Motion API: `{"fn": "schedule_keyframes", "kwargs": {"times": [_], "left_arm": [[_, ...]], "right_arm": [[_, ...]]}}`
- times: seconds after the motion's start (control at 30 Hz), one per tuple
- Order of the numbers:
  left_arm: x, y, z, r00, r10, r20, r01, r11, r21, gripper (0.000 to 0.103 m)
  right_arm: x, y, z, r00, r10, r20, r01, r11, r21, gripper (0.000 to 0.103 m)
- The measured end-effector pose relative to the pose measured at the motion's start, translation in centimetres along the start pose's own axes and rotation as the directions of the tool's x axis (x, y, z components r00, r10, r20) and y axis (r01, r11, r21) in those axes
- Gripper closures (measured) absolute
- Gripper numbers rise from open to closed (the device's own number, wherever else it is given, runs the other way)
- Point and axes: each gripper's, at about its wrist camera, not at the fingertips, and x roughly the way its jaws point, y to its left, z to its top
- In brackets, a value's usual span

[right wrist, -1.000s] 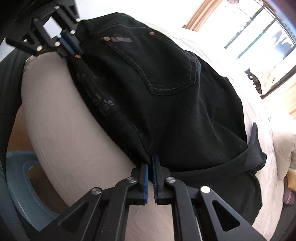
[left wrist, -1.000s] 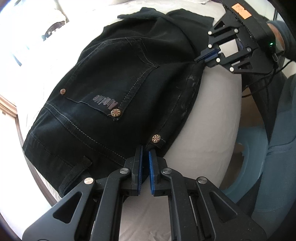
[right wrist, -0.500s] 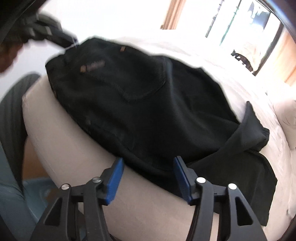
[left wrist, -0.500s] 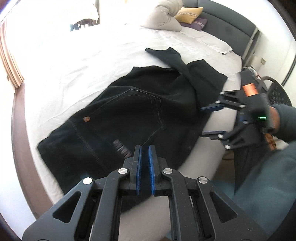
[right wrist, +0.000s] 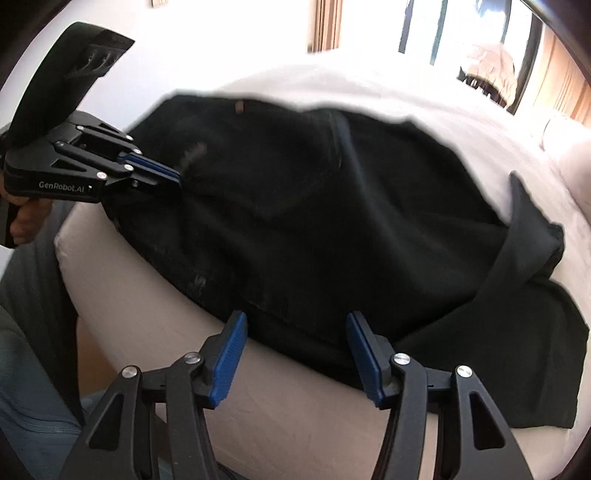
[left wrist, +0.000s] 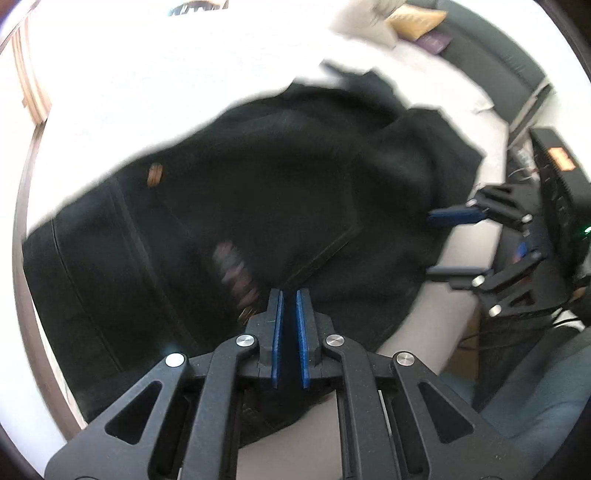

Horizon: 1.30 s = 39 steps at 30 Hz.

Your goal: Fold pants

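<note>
Holding pants (left wrist: 258, 206) mid-frame on bed (right wrist: 295, 406) edge: your left hand-held gripper (left wrist: 289, 325) pinched shut on nothing visible, right hand-held gripper (right wrist: 295, 350) just opened, empty. Risk: fold slides off edge.

My left wrist camera looks steeply down, close over the black pants (left wrist: 258, 206) on the bed (left wrist: 147, 74). My right camera faces them from the bed edge. Both views share the pants.

So the bed (right wrist: 303, 413) has a plain white sheet, black jeans (right wrist: 314, 221) spread flat right at its near edge, pillows (left wrist: 410, 22) piled way up past the jeans.
</note>
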Motion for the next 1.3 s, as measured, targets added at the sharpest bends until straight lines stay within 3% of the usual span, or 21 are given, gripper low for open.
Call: {"fn": "schedule_keyframes", "kwargs": {"times": [0.1,0.2,0.23,0.4,0.57,0.7,0.83,1.03,1.23,1.3], "left_arm": [[-0.9,-0.8,1.4,0.999,0.009,0.053,-0.010,1.000,0.022,0.096],[2.5,0.1,1.7,0.997,0.075,-0.031,-0.075,0.997,-0.014,0.096],[3.5,0.7,1.4,0.996,0.067,-0.055,-0.069,0.997,-0.035,0.096],[2.0,1.0,2.0,0.996,0.072,-0.044,-0.074,0.996,-0.042,0.096],[0.5,0.2,5.2,0.996,0.040,0.074,-0.040,0.999,-0.003,0.096],[3.6,0.6,7.0,0.997,0.067,0.048,-0.064,0.996,-0.054,0.096],[6.7,0.9,5.8,0.996,0.092,-0.007,-0.092,0.995,-0.027,0.096],[7.1,2.8,5.1,1.000,0.014,0.025,-0.012,0.996,-0.085,0.096],[7.0,3.0,4.1,0.999,0.023,0.048,-0.019,0.997,-0.073,0.096],[6.7,3.0,3.8,0.998,0.022,0.053,-0.018,0.997,-0.075,0.096]], "right_arm": [[-0.9,-0.6,1.0,0.998,0.007,0.062,-0.008,1.000,0.013,0.043],[1.8,-0.9,0.2,0.999,-0.017,-0.038,0.017,1.000,0.022,0.027],[2.8,-1.4,-0.4,0.996,-0.015,-0.083,0.018,0.999,0.035,0.027],[-0.6,-4.3,-1.2,0.999,-0.014,-0.038,0.017,0.996,0.091,0.027],[-4.6,-14.2,2.3,0.993,-0.076,0.088,0.042,0.941,0.336,0.027],[-5.1,-20.8,5.8,0.978,-0.190,0.089,0.127,0.874,0.468,0.028],[-1.9,-27.7,9.9,0.968,-0.250,-0.008,0.212,0.804,0.555,0.030],[4.6,-31.3,13.6,0.951,-0.277,-0.137,0.308,0.809,0.501,0.033],[10.2,-34.7,15.6,0.924,-0.291,-0.246,0.379,0.776,0.505,0.033],[11.4,-34.9,15.9,0.899,-0.320,-0.299,0.431,0.767,0.475,0.033]]}}
